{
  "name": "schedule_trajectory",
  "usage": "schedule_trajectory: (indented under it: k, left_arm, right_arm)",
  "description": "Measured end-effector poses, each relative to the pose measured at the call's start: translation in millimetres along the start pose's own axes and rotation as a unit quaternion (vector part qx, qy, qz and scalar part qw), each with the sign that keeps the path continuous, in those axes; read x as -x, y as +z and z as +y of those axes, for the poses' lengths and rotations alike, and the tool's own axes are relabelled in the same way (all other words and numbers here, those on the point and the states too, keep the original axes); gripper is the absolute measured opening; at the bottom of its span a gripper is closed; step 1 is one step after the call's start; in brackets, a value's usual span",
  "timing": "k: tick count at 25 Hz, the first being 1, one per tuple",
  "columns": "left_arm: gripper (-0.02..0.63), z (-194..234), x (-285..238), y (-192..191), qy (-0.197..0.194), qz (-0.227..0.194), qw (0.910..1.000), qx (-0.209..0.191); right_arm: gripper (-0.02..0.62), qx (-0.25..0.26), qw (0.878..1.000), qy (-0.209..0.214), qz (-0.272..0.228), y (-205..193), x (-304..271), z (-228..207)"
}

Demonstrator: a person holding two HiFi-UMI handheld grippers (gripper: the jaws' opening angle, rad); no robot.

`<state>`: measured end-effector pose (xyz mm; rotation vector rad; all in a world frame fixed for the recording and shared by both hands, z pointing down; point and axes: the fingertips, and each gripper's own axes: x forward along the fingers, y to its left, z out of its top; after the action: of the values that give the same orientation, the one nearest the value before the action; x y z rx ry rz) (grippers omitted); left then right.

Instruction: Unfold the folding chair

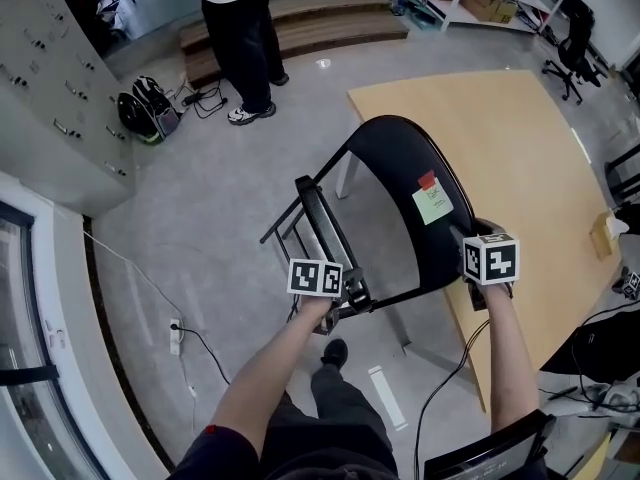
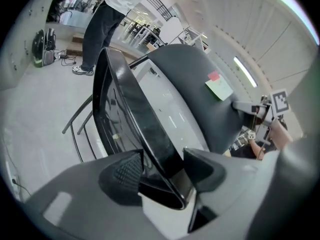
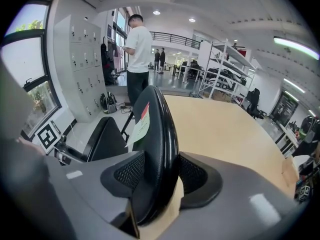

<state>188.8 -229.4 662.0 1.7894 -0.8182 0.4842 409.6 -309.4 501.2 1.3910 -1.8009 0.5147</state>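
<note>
Your left gripper (image 2: 162, 170) is clamped on the edge of the seat (image 2: 132, 109), with the black panel running up between its pads. Your right gripper (image 3: 157, 176) is closed on the rim of the backrest (image 3: 156, 119), with a pad pressed on each side of it.

From the head view, the chair (image 1: 400, 183) stands on the grey floor (image 1: 200, 198) right in front of you, beside the near corner of the wooden table (image 1: 510, 148). It is only partly open. The seat is tilted steeply and shows almost edge-on, and a clear gap lies between it and the curved backrest. You hold the two parts at their near ends, left arm to the seat and right arm to the backrest.

Thin black legs (image 1: 283, 223) show just left of the seat. A green note (image 1: 432, 205) with a small red tab (image 1: 427, 180) above it is stuck on the backrest, near your right gripper.

Well beyond the chair, a person (image 1: 240, 38) stands by low wooden steps (image 1: 320, 23). A bag (image 1: 145, 108) lies on the floor beside grey lockers (image 1: 50, 78).
</note>
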Motion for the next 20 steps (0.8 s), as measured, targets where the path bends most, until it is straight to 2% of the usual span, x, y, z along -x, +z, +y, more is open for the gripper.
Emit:
schedule_trajectory:
  k: [5,13,20]
  left_arm:
    - [0.252,16.8,19.2,-11.2,-0.017,-0.008,0.9994,0.031]
    - [0.255,33.0,39.3,-21.7,-0.033,-0.016,0.9982,0.048]
    - [0.267,59.4,58.6,-44.0,-0.060,-0.021,0.9945,0.084]
  right_arm:
    - [0.204,-0.009,1.000,0.006,0.007,-4.5,-6.4,-2.9]
    - [0.206,-0.023,0.999,0.012,0.023,-7.6,-11.2,-3.4]
    - [0.207,-0.039,0.998,0.021,0.046,-19.4,-20.7,-2.6]
